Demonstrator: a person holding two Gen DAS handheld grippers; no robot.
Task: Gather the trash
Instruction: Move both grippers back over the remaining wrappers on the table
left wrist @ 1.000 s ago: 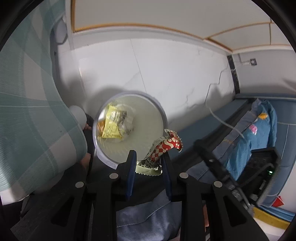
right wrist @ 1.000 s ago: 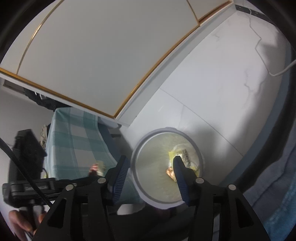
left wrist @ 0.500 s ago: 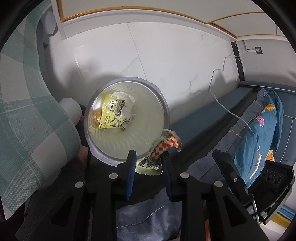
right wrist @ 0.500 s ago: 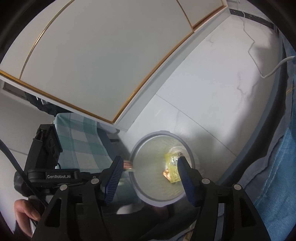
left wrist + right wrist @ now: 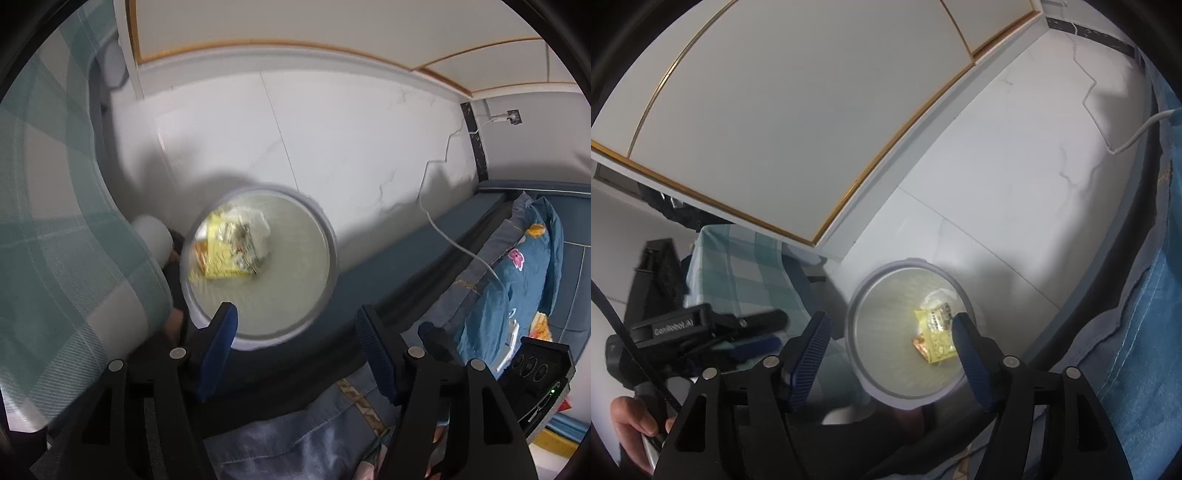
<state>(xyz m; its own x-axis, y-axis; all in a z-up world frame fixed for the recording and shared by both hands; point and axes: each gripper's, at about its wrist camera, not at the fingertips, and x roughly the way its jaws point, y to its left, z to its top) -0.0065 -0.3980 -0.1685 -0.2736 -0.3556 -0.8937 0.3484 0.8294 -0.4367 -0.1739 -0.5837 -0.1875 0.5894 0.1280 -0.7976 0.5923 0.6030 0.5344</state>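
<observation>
While the trash bin (image 5: 258, 269) stands on the pale tiled floor (image 5: 332, 147) just beside the dark blue bed edge, its contents sit low inside it: a yellow wrapper (image 5: 225, 254) with a crumpled white piece (image 5: 258, 232) against it and a small orange scrap (image 5: 200, 254) at its side. The right wrist view shows the same heap near the far wall of the bin, yellow wrapper (image 5: 936, 332) uppermost.

Above the rim, the left gripper (image 5: 297, 339) has just been opening its jaws; they now stand wide apart with nothing between them, and only the bin's near rim and dark bedding show through the gap. The red-and-white wrapper it was carrying is no longer in its jaws, and I cannot make it out in the blurred bin interior, so whether it dropped inside or slid past the rim is not settled. The right gripper (image 5: 892, 350) has likewise been opening, and its jaws stand wide and bare over the bin (image 5: 908, 328), with no piece between the pads.

Outward from there, a checked green cloth (image 5: 66, 221) hangs at one side and blue floral bedding (image 5: 517, 266) lies at the other, with a white cable (image 5: 454, 243) trailing across the floor.

The main risk, as I judge it, is a light wrapper falling short, since the left gripper hangs over the near rim rather than the middle; a piece could land on the bedding or floor unnoticed. A careless pull-away might also knock the light bin over.
</observation>
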